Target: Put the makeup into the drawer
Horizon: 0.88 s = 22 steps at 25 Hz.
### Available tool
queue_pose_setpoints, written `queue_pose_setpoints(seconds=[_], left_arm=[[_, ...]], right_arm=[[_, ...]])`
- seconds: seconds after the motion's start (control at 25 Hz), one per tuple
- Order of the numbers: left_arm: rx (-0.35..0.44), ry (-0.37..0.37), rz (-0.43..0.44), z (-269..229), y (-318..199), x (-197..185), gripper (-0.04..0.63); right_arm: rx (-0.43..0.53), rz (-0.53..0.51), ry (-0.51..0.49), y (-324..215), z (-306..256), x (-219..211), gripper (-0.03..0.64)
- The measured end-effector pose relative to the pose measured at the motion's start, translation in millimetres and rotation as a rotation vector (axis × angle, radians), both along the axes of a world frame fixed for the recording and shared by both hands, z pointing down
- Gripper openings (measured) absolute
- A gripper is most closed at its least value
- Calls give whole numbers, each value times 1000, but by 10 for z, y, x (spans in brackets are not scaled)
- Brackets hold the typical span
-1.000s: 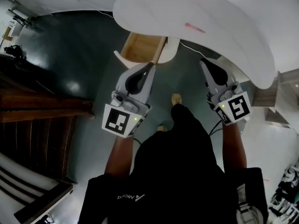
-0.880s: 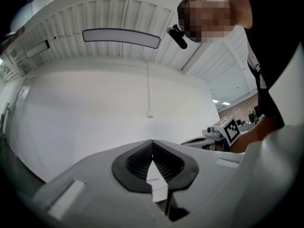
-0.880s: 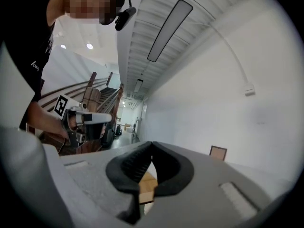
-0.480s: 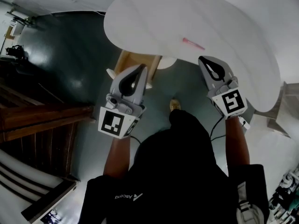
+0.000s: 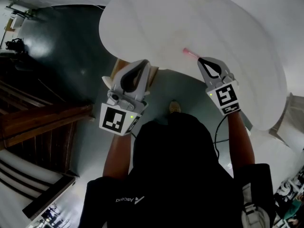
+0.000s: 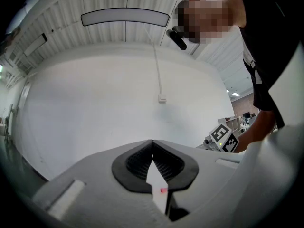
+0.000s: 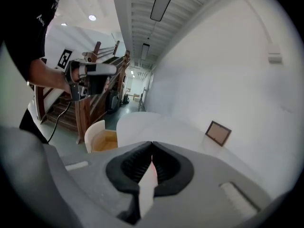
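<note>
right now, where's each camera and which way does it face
Head view: on the person's head, looking steeply down at white table, pink makeup, left gripper, right gripper; forearms, black shirt show.
Left gripper view: on the left gripper, facing a white wall; its shut jaws, the person's arm show.
Right gripper view: on the right gripper, facing along the table to a picture frame; shut jaws show.
Shared: each gripper view catches the other gripper; head and right gripper views show the drawer.

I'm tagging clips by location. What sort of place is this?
Likely an indoor hall or lobby: a big curved white table, a wooden staircase and a dark polished floor.
</note>
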<state>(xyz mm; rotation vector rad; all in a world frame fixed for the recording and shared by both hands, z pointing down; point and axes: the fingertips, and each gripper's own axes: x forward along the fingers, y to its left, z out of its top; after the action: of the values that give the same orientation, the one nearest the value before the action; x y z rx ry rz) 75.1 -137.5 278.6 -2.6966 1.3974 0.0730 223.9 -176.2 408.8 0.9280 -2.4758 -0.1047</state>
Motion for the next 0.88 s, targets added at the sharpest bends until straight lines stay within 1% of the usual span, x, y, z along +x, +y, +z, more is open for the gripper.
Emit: queue_pose_setpoints(seconds=[0.16,0.2,0.36,0.4,0.52,0.72,0.88], left_arm=[[-9,0,9,39,-187,19,11],[-13,1,12,48,-218,23,11],[-34,1,31,113,-299,19,11],[-42,1,34,142,-316,13,11],[-60,1,36,206,-353,-21,11],[-37,8,34,186,-390,-131,11],[-36,11,29,179,-420,-214,11]], right_arm=[[-59,-6,83,-176,288,3,5],[-76,-11,102,-213,352,0,21],[-136,-36,192,-368,585,-6,46],[-157,-41,213,-407,659,-2,61],[-222,-57,264,-484,880,16,77],[-295,-80,321,-520,1076,25,84],[-344,-93,333,-538,1148,19,92]])
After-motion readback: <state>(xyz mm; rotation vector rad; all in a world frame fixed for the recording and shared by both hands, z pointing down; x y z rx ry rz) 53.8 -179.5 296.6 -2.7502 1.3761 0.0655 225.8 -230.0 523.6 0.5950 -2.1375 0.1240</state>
